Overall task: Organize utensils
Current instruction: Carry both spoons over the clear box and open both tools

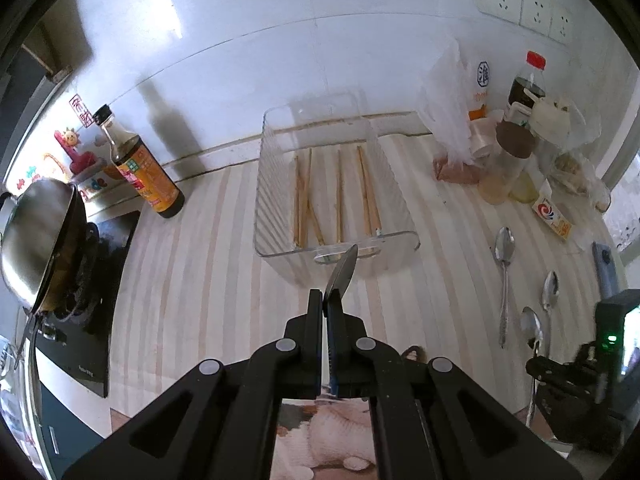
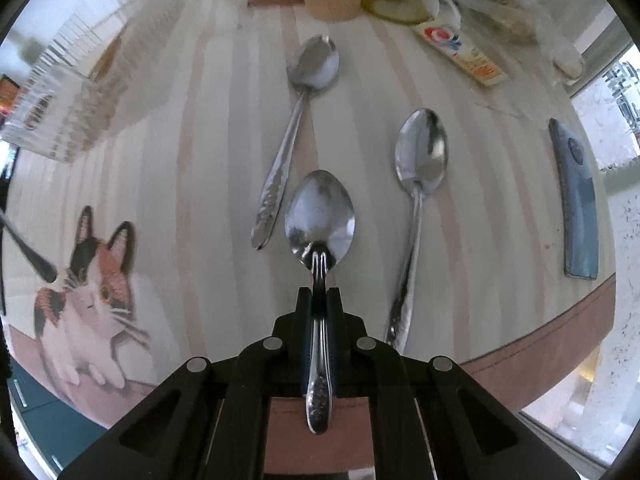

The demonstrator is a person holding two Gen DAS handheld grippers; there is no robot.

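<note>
Left tool [image 1: 325,300] and right tool [image 2: 320,300] each clamp a spoon [image 2: 320,220]; labels unreadable

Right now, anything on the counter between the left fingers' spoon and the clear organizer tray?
Nothing visible. The left gripper is shut on a spoon whose bowl points at the clear tray. Only bare striped counter lies between. The tray already holds chopsticks in its left section; the right section looks free.
</note>
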